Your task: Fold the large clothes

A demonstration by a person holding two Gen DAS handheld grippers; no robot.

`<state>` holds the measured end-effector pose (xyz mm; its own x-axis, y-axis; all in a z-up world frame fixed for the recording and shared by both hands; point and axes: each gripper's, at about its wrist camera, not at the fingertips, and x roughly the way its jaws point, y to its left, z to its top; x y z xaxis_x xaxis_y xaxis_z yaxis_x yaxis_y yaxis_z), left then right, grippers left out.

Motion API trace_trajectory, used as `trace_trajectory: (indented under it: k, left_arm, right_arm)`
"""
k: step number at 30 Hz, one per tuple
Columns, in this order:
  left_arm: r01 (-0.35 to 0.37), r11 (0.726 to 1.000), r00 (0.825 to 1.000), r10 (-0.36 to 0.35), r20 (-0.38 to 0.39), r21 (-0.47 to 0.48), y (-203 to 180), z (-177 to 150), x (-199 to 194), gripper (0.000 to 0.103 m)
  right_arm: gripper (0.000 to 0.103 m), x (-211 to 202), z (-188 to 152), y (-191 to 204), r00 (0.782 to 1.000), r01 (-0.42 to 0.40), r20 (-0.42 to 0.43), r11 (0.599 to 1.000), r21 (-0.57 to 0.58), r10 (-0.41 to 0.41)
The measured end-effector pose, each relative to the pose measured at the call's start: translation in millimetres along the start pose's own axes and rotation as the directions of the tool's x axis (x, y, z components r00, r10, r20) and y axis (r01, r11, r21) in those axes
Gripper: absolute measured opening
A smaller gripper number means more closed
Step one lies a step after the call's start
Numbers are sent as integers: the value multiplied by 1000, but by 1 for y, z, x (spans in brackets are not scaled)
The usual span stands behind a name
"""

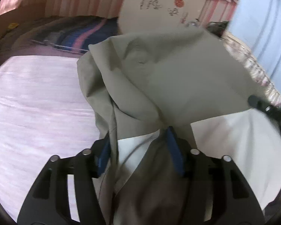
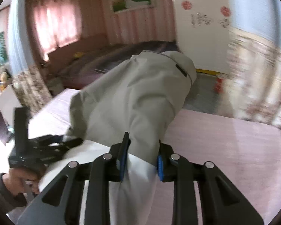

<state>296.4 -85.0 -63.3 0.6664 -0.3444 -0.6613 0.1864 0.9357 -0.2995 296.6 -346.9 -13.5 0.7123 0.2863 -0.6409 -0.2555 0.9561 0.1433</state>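
A: What's going on nearest the cameras?

B: Both claws are gripping the garment (image 2: pixel 138 93). The right gripper (image 2: pixel 140 150) is clamping a bunched fold between its blue pads (image 2: pixel 160 166), olive cloth above and white lining below. The left gripper (image 1: pixel 138 146) has thick cloth bunched between its pads; the jaws are standing fairly wide, but they look clamped on that bundle.

A: And the garment itself?

B: It's hanging lifted off the pink sheet (image 1: pixel 37 101), billowing toward twelve o'clock from each claw. In the right view the left gripper (image 2: pixel 65 142) is sitting at nine o'clock, with a hand (image 2: pixel 20 181) around its handle.

A: So which step is this?

B: I'd judge they're carrying one edge over to make a fold, mid-swing; everything is blurring. Nothing is laid flat yet, so it's early.

A: What is the next move asking for?

B: Probably keeping both claws level and well apart so the edge is staying taut, then lowering it onto the sheet in line with the far edge before letting go.

A: Anything in the way?

B: The sheet is looking bare near the claws. Farther off, at eleven o'clock, a striped blanket (image 1: pixel 80 35) is lying; beyond it, pink curtains (image 2: pixel 54 24) and a white wall (image 1: pixel 159 7) with red stickers. None is crowding the fold. The lining slipping inside the shell seems the likelier trouble.
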Motion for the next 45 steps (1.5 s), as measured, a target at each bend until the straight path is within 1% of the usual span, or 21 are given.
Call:
trace_trajectory:
  k: [3, 5, 7, 8, 9, 11, 14, 17, 20, 21, 23, 26, 27, 29, 32, 33, 34, 36, 39, 42, 45]
  left_arm:
    - [-32, 999, 999, 32, 20, 30, -52, -3, 27, 76]
    - [-80, 995, 997, 79, 19, 57, -67, 0, 36, 86]
    - [-140, 987, 990, 138, 24, 79, -64, 5, 36, 99]
    - [-204, 973, 979, 202, 31, 107, -58, 7, 35, 100]
    - [-232, 965, 973, 229, 33, 126, -55, 7, 31, 100]
    - [-260, 950, 966, 256, 44, 173, -45, 3, 19, 100]
    - [-344, 913, 938, 324, 121, 218, -34, -15, -15, 100]
    - [-275, 953, 956, 257, 139, 129, -8, -29, -68, 100]
    - [-317, 941, 939, 293, 179, 121, -7, -41, -120, 100]
    - [-325, 937, 933, 296, 206, 127, -9, -44, -135, 100]
    - [-336, 932, 915, 287, 283, 140, -14, -55, -163, 100]
    - [-305, 949, 891, 256, 375, 78, -3, -73, -192, 100]
    - [-299, 953, 893, 258, 370, 55, 1, -76, -195, 100]
    - [-289, 957, 897, 255, 362, 41, 5, -74, -199, 100]
    - [-376, 925, 857, 321, 403, 62, 0, -70, -199, 100]
    - [-389, 919, 851, 331, 408, 65, 0, -69, -199, 100]
    - [-392, 918, 850, 335, 406, 63, 0, -68, -200, 100]
    - [-358, 932, 865, 312, 392, 48, 3, -67, -201, 100]
    - [-375, 926, 852, 324, 412, 48, 2, -67, -199, 100]
    - [-401, 916, 828, 349, 439, 29, 7, -72, -201, 100]
    - [-393, 919, 819, 340, 461, 20, 9, -73, -202, 100]
  right_arm:
    - [31, 10, -23, -57, 998, 16, -62, 998, 58, -13]
    - [37, 13, -37, -69, 997, 30, -72, 997, 66, -25]
    - [55, 6, -43, -66, 997, 67, -46, 993, 93, -63]
    - [82, 1, -47, -65, 995, 96, -48, 988, 123, -90]
    - [95, -7, -54, -62, 991, 130, -43, 975, 182, -124]
    - [97, -16, -69, -53, 989, 149, -43, 961, 233, -143]
    - [97, -46, -91, -37, 964, 255, 12, 934, 252, -266]
    - [100, -70, -87, -21, 951, 279, 51, 922, 269, -303]
    - [101, -98, -82, 2, 920, 329, 95, 880, 341, -381]
    - [101, -108, -85, 13, 915, 315, 129, 877, 364, -382]
    - [101, -120, -93, 28, 929, 220, 194, 892, 395, -315]
    - [101, -123, -111, 47, 948, 120, 218, 893, 433, -233]
    - [101, -125, -117, 54, 956, 69, 231, 902, 426, -182]
    - [101, -131, -121, 69, 956, 70, 235, 915, 397, -175]
    - [101, -156, -117, 100, 910, 179, 315, 941, 288, -270]
    - [101, -166, -119, 107, 881, 212, 367, 943, 258, -299]
    - [101, -171, -120, 110, 861, 232, 401, 943, 240, -314]
    - [101, -173, -122, 115, 841, 264, 436, 946, 186, -320]
    - [101, -170, -125, 114, 838, 279, 443, 948, 155, -319]
    - [101, -168, -127, 113, 849, 282, 423, 949, 142, -315]
    - [101, -168, -126, 106, 866, 269, 390, 949, 165, -313]
